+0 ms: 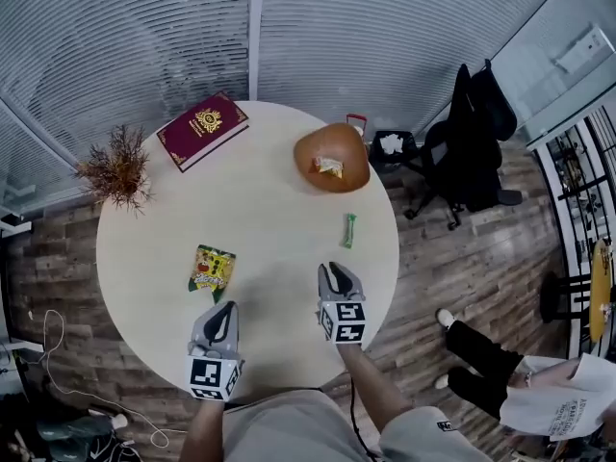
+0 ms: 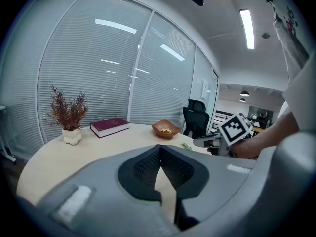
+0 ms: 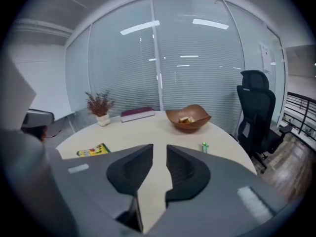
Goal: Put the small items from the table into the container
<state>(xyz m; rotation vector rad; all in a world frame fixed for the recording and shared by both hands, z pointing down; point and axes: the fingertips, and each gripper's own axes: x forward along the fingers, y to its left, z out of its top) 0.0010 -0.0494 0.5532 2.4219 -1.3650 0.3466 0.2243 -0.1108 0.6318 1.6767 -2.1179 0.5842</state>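
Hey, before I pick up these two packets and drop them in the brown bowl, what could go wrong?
1. The green packet is small, lies flat and sits near the right edge of the table; a clumsy pinch by the right gripper could slide it off.
2. The yellow packet also lies flat, so the shut left gripper may scrape past it rather than lift it.

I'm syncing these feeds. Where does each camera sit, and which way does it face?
Head view: on the person's head, looking steeply down at the round table; left tongs, right tongs and forearms show.
Left gripper view: rides the left tongs, facing book and bowl; its shut jaws show.
Right gripper view: rides the right tongs, facing the bowl; its slightly parted, empty jaws show.
Shared: all three see the bowl.
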